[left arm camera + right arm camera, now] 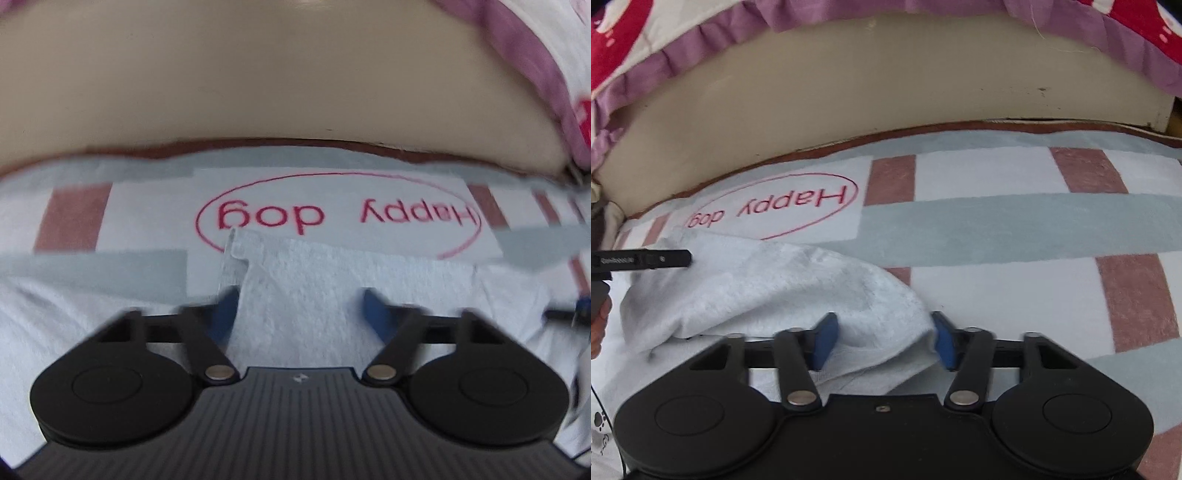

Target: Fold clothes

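Note:
A white fleecy garment (303, 295) lies on a checked blanket (74, 218) printed with "Happy dog" (340, 214). My left gripper (299, 306) is open just above the garment, and a flap of cloth runs between its blue pads (226, 308) with one corner sticking up. In the right wrist view, the garment (757, 288) is bunched into a rounded fold. My right gripper (884, 338) is open around the fold's right end, its blue pads (943, 339) beside the cloth. The left gripper's black finger (646, 258) shows over the garment at the far left.
A beige panel (886, 85) rises behind the blanket (997, 229). A quilt with a purple frill and red patches (701, 40) hangs over its top. A hand (596, 332) shows at the left edge. The blanket spreads flat to the right.

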Available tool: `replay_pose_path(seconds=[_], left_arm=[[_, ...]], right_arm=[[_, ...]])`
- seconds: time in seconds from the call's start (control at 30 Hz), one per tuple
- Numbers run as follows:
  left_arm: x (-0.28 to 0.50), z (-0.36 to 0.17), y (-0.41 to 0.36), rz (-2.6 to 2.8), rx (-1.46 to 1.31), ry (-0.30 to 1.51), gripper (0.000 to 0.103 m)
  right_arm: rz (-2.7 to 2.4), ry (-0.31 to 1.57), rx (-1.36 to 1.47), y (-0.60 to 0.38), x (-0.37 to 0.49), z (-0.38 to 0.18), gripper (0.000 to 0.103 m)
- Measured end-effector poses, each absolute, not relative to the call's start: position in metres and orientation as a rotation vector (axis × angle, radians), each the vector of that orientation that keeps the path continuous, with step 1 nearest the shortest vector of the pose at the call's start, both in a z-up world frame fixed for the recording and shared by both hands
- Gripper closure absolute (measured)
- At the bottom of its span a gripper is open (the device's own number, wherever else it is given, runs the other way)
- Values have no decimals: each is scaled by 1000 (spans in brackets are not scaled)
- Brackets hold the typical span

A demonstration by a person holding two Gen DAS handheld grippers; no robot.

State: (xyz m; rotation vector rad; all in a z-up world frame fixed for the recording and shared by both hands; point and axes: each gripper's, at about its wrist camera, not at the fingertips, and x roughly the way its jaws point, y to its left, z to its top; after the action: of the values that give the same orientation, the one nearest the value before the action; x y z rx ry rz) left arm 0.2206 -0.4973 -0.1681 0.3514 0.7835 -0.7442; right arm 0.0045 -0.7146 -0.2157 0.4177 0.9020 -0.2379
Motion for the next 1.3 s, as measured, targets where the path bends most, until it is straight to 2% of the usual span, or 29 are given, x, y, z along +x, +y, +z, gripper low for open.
replay_pose_path(seconds=[0.03,0.27,0.33,0.57,0.8,0.83,0.87,0.9,0.93,0.97,1.07,1.2,1.23,1.27,1.3], left_arm=[[216,-163,-501,-748,384,736,101],[186,-127,-531,-764,597,397,101],[185,-119,-542,-741,585,322,101],[184,-92,-580,-661,544,73,99],[198,-126,-603,-560,584,132,96],[201,-128,-605,-539,589,155,86],[203,-127,-606,-533,593,194,59],[204,-126,-605,-548,574,221,41],[203,-126,-603,-567,552,242,15],[198,-126,-599,-602,524,240,10],[184,-133,-595,-630,542,280,10],[169,-132,-579,-627,497,383,11],[164,-130,-570,-623,455,437,17],[159,-130,-561,-621,417,502,41],[151,-134,-554,-627,391,615,59]], right_arm=[[-242,891,387,-713,4,-214,96],[-276,694,371,-713,-9,-188,98],[-294,672,367,-713,-8,-189,98],[-335,713,413,-722,-1,-211,98],[-341,730,514,-733,-5,-221,98],[-343,732,526,-734,-5,-222,97],[-352,736,543,-736,-5,-224,92],[-372,743,562,-738,-5,-226,82],[-407,750,581,-741,-5,-227,76],[-421,742,612,-745,-7,-227,69],[-422,706,753,-758,-17,-230,61],[-418,653,922,-772,-31,-236,60],[-417,643,960,-775,-33,-238,60],[-403,636,1003,-775,-37,-241,59],[-386,630,1048,-774,-41,-244,57]])
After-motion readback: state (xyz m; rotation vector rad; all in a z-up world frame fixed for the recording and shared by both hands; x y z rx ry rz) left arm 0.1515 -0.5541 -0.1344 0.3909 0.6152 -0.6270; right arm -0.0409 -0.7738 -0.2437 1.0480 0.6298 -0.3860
